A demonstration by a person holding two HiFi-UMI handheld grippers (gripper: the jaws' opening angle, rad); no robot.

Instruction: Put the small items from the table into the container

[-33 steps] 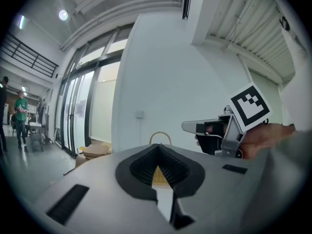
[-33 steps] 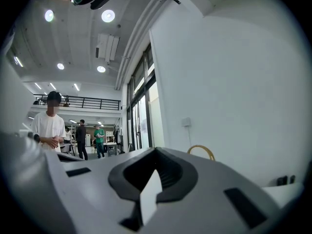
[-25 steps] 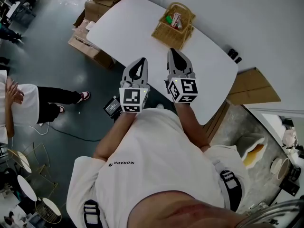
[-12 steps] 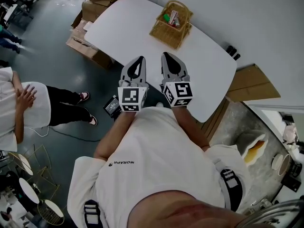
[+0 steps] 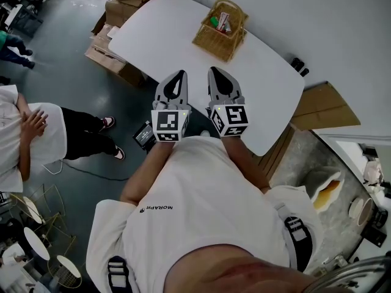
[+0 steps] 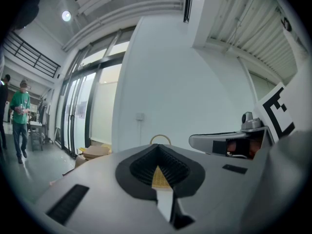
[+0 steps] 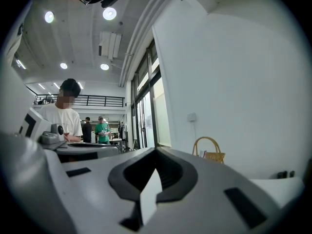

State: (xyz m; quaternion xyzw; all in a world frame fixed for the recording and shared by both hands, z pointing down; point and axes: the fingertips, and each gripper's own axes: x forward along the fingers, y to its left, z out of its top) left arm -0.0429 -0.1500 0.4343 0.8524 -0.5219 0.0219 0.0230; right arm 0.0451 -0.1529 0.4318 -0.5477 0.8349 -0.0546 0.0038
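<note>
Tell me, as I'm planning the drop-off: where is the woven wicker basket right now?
In the head view, the woven wicker basket stands on the white table near its wall-side edge, ahead of the left gripper and the right gripper, touching neither.

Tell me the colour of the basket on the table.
Light golden-tan woven wicker; the basket shows best in the head view.

One wicker basket [image 5: 215,41], one white table [image 5: 164,32], two grippers [image 5: 181,78] [image 5: 215,73]
</note>
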